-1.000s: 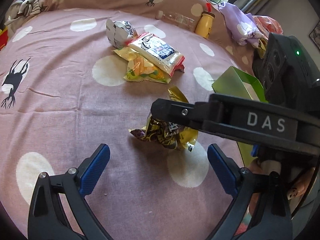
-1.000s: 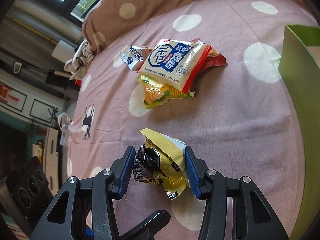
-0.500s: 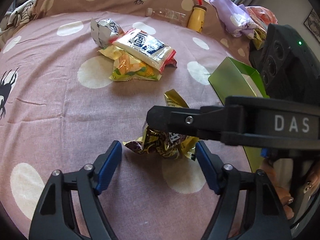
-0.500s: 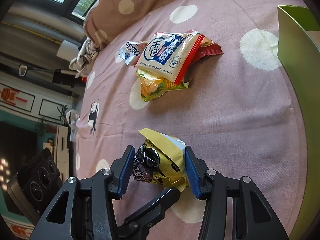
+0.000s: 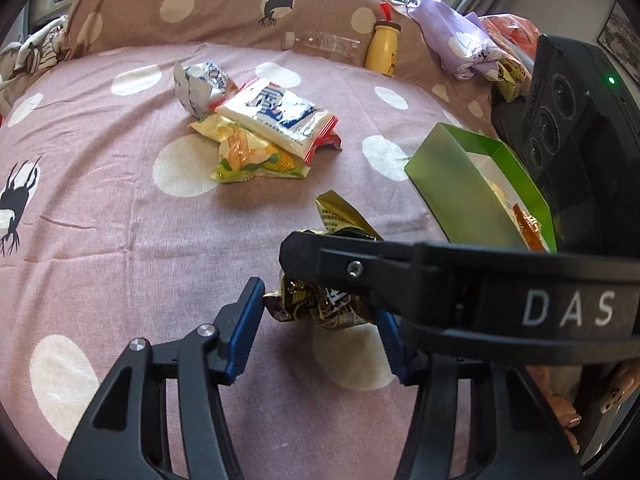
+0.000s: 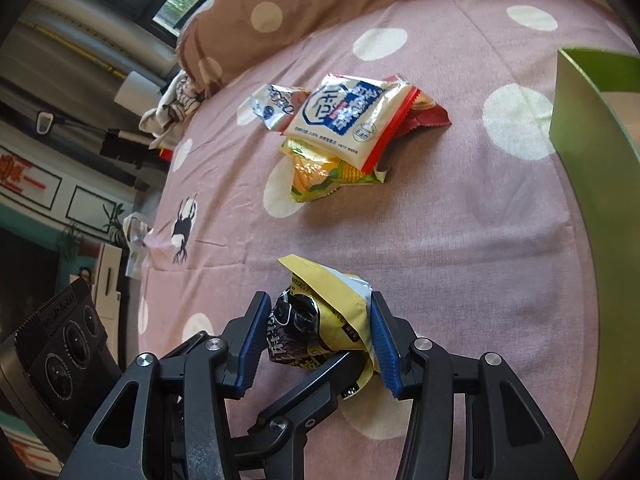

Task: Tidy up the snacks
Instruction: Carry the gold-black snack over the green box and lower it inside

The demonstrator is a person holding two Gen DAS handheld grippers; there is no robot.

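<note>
A crumpled gold and black snack bag (image 5: pixel 312 306) (image 6: pixel 332 308) is held just above the pink dotted bedspread (image 5: pixel 120 208). My right gripper (image 6: pixel 320 304) is shut on it, blue pads pressed into both sides. One finger (image 5: pixel 400 276) of that gripper crosses the left wrist view over the bag. My left gripper (image 5: pixel 320 312) is closing around the same bag from the other side; its pads stand right at the bag's two ends without squeezing it. An open green box (image 5: pixel 460 184) (image 6: pixel 592 152) with a few snacks inside stands to the right.
Further back lies a pile: a white and blue packet (image 5: pixel 276 114) on a yellow-green packet (image 5: pixel 256 156), beside a silver one (image 5: pixel 200 88). A yellow bottle (image 5: pixel 384 50), a clear bottle (image 5: pixel 324 44) and purple cloth (image 5: pixel 460 40) lie by the pillow. A hand (image 5: pixel 560 408) is at lower right.
My left gripper's jaws have narrowed from wide apart to the bag's width, and the bag now sits between them. The right gripper has kept its hold and barely moved.
</note>
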